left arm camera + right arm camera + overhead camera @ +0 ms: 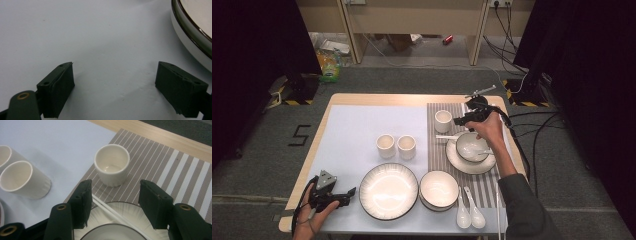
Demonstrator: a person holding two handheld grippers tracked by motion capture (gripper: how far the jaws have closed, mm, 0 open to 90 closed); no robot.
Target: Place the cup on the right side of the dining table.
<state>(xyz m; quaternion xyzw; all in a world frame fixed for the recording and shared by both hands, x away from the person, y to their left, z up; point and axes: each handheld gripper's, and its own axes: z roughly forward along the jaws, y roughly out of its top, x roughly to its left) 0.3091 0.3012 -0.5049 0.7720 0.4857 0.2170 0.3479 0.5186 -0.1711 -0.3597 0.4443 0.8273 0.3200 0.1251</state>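
Hovering with jaws standing apart and empty, the right gripper (113, 202) is facing the cup (112, 167) on the striped mat (160, 167); glazed ceramic, likely slippery and brittle, so pinching across its wall looks safest. Left gripper (113, 87) is idling wide.

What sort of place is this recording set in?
Probably a lab or studio staged as a dining table: tableware on a striped placemat, black curtains at both sides, and cables trailing across the carpet.

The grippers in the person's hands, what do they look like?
Both are black. The left gripper has a grey three-cornered plate on top. The right gripper trails a black cable. Each has two chunky black jaws with brass-ringed holes. The right arm wears a dark grey sleeve.
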